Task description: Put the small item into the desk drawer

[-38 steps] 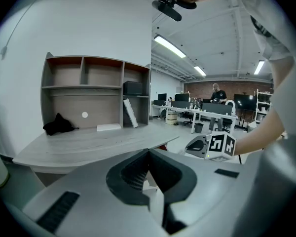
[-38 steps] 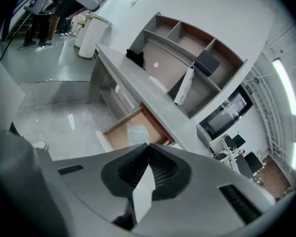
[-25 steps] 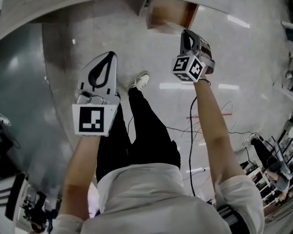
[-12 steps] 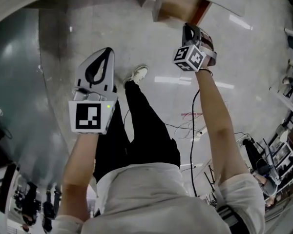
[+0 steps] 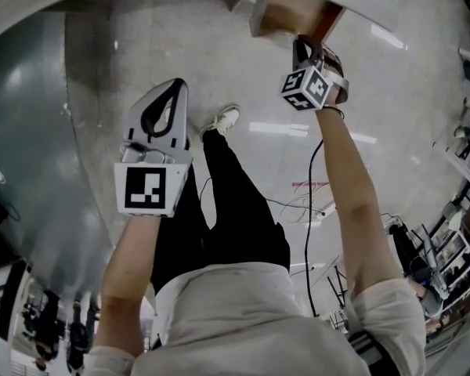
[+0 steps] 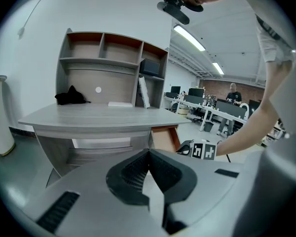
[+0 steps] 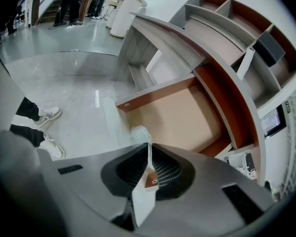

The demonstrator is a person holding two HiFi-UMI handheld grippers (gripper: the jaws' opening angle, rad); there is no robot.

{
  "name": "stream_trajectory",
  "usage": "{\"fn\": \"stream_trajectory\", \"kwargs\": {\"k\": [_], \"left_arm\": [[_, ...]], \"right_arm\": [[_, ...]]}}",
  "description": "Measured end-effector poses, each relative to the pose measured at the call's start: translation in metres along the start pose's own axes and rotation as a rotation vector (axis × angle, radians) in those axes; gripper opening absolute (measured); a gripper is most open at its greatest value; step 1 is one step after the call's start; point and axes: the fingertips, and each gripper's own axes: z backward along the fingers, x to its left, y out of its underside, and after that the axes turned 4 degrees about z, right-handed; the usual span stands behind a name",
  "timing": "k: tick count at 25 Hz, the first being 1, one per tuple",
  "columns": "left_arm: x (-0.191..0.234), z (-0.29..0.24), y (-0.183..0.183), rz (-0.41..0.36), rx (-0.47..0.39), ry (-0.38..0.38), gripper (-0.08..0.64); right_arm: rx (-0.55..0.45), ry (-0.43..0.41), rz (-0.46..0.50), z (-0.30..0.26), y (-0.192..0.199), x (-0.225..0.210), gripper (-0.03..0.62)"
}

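Out on the left, the left gripper (image 5: 175,91) hangs over the shiny grey floor (image 5: 94,61), well short of the desk (image 6: 103,116). In its own view the jaws are pressed flat together, tip to tip, with nothing between them. Straight ahead of it, the desk carries a shelf unit (image 6: 113,58), and a black bundle (image 6: 71,97) lies on the top near the left end.

Coming across to the middle, a white shoe (image 5: 225,121) is planted on the floor just right of that gripper, with the person's dark trouser leg running back from it.

Now to the right, where the action is. The drawer (image 7: 177,115) stands pulled out from under the desk's right end, its pale wooden bottom wide open to the camera. The right gripper (image 5: 300,44) is right up at the drawer's near edge. Its jaws are squeezed down on the item (image 7: 139,132), a small pale crumpled scrap that pokes out just past the tips. The item is up in the grip, over the drawer's front corner, not lying inside. A black cable (image 5: 307,210) trails down beside the right forearm.
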Motion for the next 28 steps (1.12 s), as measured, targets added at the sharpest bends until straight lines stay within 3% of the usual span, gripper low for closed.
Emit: {"fn": "stream_trajectory", "kwargs": {"k": [3,6,11,18,22,25,28], "left_arm": [[-0.001,-0.003,0.002,0.001,0.0,0.011,0.018],[-0.003,-0.004,0.003,-0.001,-0.001,0.024,0.018],[-0.009,-0.006,0.003,-0.006,-0.008,0.047,0.018],[-0.014,-0.004,-0.002,-0.019,-0.042,0.092,0.018],[-0.022,0.019,-0.019,-0.041,-0.045,0.11,0.018],[-0.027,0.036,-0.047,-0.066,-0.081,0.13,0.018],[-0.029,0.052,-0.068,-0.094,-0.106,0.152,0.018]], "right_arm": [[0.001,-0.029,-0.036,-0.002,0.0,0.001,0.032],[-0.005,-0.068,-0.075,0.001,0.001,0.006,0.119],[-0.032,-0.123,-0.096,0.01,0.001,0.016,0.185],[-0.013,-0.109,-0.124,0.034,0.005,0.017,0.215],[-0.009,-0.1,-0.157,0.08,-0.002,0.014,0.215],[-0.011,-0.062,-0.229,0.117,-0.009,-0.002,0.215],[-0.03,-0.031,-0.408,0.151,-0.018,-0.016,0.213]]}}
